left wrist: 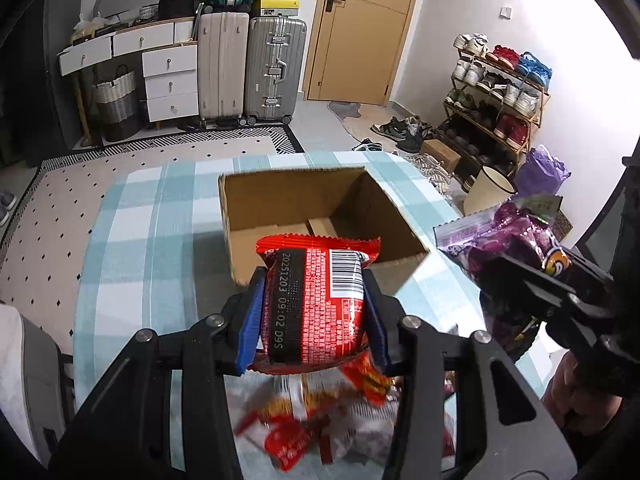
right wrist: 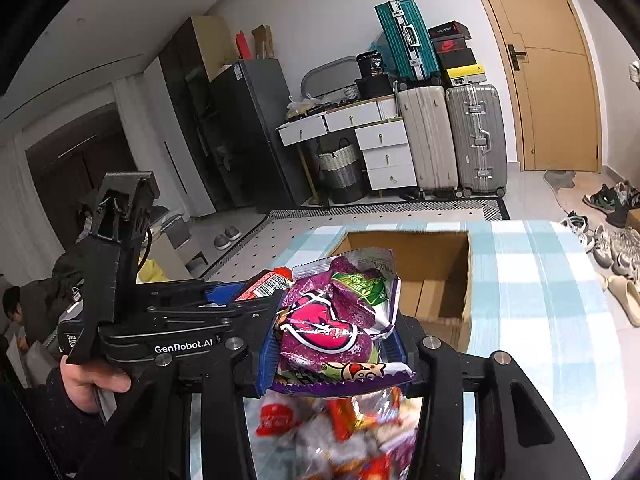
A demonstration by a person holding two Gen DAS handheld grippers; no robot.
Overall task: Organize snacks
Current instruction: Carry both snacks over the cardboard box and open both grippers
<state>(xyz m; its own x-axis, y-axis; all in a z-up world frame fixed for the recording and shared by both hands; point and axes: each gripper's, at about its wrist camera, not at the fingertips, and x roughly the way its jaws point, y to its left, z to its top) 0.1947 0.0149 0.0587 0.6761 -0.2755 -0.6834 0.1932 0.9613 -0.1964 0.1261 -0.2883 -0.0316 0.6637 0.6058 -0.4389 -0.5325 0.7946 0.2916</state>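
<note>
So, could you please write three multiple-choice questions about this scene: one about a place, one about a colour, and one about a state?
1. Where does the cardboard box stand?
A. on the checked tablecloth
B. on the floor by the door
C. on top of a suitcase

2. What colour is the snack packet in the left hand-held gripper?
A. green
B. red
C. yellow

3. In what state is the right hand-held gripper?
A. open and empty
B. open above the box
C. shut on a purple snack bag

Answers:
1 A, the box sits on the blue and white cloth.
2 B, the wrapper between the blue pads is red with a barcode.
3 C, its pads press both sides of the crumpled purple bag.
</note>
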